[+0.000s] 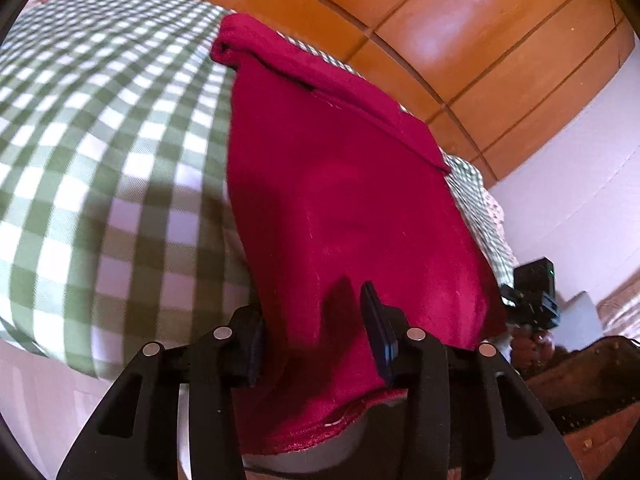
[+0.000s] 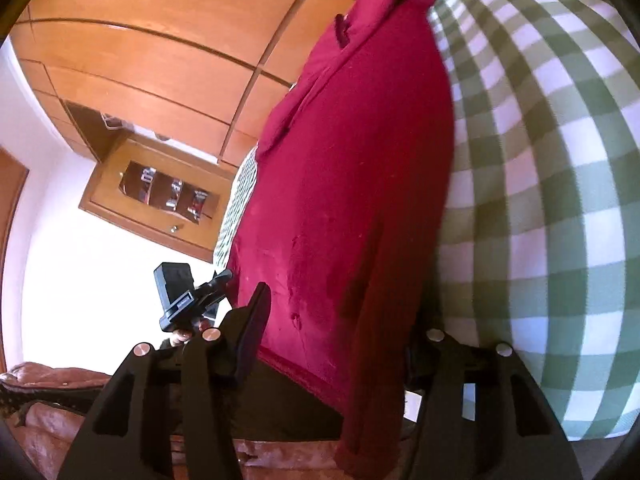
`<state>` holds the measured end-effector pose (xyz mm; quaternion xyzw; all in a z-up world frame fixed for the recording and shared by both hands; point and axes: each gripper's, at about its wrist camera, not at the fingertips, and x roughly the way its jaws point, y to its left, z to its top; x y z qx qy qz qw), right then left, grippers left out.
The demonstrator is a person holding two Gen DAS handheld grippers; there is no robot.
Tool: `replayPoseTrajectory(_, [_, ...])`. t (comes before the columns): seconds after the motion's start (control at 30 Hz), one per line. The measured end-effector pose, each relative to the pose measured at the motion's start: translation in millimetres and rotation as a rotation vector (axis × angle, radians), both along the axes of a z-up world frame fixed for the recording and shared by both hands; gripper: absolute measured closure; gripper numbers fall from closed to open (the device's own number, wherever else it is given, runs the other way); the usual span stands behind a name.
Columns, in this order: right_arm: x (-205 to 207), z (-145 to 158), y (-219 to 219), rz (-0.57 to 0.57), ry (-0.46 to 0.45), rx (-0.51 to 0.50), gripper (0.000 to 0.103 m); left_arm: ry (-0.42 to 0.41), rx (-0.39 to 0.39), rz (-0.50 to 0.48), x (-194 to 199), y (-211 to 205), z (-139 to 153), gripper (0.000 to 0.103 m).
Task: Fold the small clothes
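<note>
A wall of orange-brown wooden panels (image 1: 460, 40) filled the background behind the bed. The bed itself was covered by a green-and-white checked sheet (image 1: 100, 152), which took up most of both wrist views. Along the sheet's edge, on the side nearest the panelled wall, lay a crimson garment (image 1: 340, 200), stretched lengthwise with its far end folded over in a thick band and its near hem hanging past the near edge of the bed toward the cameras.

In the right wrist view a wooden cabinet (image 2: 160, 196) with a glazed front stood against a white wall below the panels, and brown upholstery (image 2: 48, 408) showed low in the corner.

The left tongs (image 1: 316, 340) sat at the near hem of the garment, partly open, with the crimson cloth draped between the two fingers; whether the pads pressed on it could not be told. The right tongs (image 2: 340, 340) were likewise about half open at the same hem, cloth lying over the gap and hiding one finger, so a firm grip could not be told there either. Each view caught the other gripper's black camera block just beside the garment's edge.
</note>
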<state>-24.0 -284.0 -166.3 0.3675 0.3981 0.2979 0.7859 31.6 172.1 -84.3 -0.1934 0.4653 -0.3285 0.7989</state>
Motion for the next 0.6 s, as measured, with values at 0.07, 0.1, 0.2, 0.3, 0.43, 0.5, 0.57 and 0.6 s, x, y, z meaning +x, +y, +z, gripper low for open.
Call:
replayPoseTrajectory(0.07, [1,-3,-3,-0.008,0.015,-0.002,0.059,0.010,-0.004,-0.025,-5,-2,-2,0.061])
replayPoseTrajectory(0.1, [0,-4,-5,-0.012,0.020,-0.003,0.064,0.013,-0.003,-0.033,-7,-3,-3,0.061])
replayPoseTrajectory(0.2, [6,-8,-7,-0.031,0.043,-0.014,0.080,0.020,0.007,-0.051,-9,-9,-3,0.061])
replayPoseTrajectory(0.3, [8,-10,-8,-0.034,0.048,-0.003,0.089,0.011,0.063,-0.068,-11,-19,0,0.081])
replayPoseTrajectory(0.43, [5,-2,-7,-0.001,-0.015,0.042,0.093,0.013,0.056,-0.058,-13,-21,5,0.092])
replayPoseTrajectory(0.5, [3,4,-10,0.007,-0.055,0.087,0.095,0.004,-0.009,-0.067,-14,-20,12,0.095])
replayPoseTrajectory(0.57, [1,11,-14,-0.002,-0.086,0.120,0.096,-0.033,-0.090,-0.093,-18,-24,26,0.095])
replayPoseTrajectory(0.6, [0,14,-16,-0.009,-0.097,0.141,0.096,-0.054,-0.129,-0.107,-20,-25,33,0.095])
